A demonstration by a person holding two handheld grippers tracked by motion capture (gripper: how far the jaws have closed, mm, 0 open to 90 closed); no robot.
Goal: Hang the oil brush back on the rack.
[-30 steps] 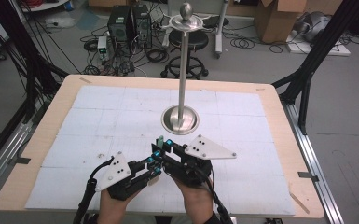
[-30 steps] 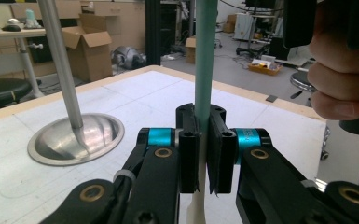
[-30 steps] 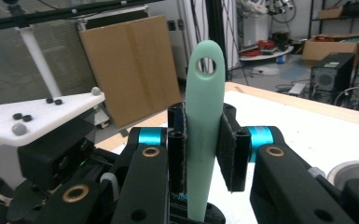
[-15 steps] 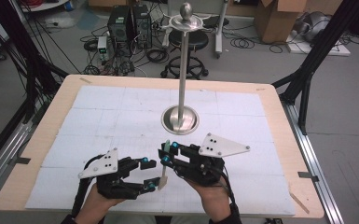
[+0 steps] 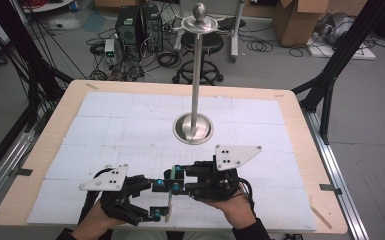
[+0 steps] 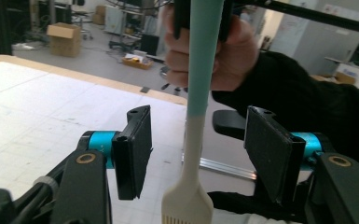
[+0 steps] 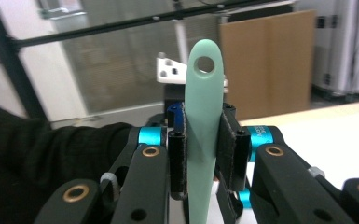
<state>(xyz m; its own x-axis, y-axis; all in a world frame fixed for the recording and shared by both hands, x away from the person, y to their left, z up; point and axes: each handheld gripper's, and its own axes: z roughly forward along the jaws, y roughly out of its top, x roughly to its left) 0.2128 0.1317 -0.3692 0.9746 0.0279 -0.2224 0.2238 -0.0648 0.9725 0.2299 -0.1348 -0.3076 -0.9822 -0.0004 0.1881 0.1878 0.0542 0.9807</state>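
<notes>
A brush with a mint-green handle [image 7: 205,93] and a cream head [image 6: 186,205] hangs head down near the table's front edge [image 5: 169,204]. My right gripper [image 7: 204,149] is shut on the handle, pads pressing both sides, and it shows in the high view [image 5: 174,178] right of centre. My left gripper [image 6: 198,133] stands open; its jaws have just been opening. The brush's cream neck passes between its pads without touching them. In the high view the left gripper [image 5: 159,201] sits just left of the brush.
A tall metal stand with a round base [image 5: 193,128] and a knobbed dish on top [image 5: 199,22] rises at the table's middle, beyond both grippers. White gridded paper [image 5: 105,130] covers the wooden table. Cables, boxes and a stool lie on the floor behind.
The left gripper has let go of the brush, opened its jaws and drawn back toward the left front. The right gripper has shifted slightly right, keeping hold of the handle.
</notes>
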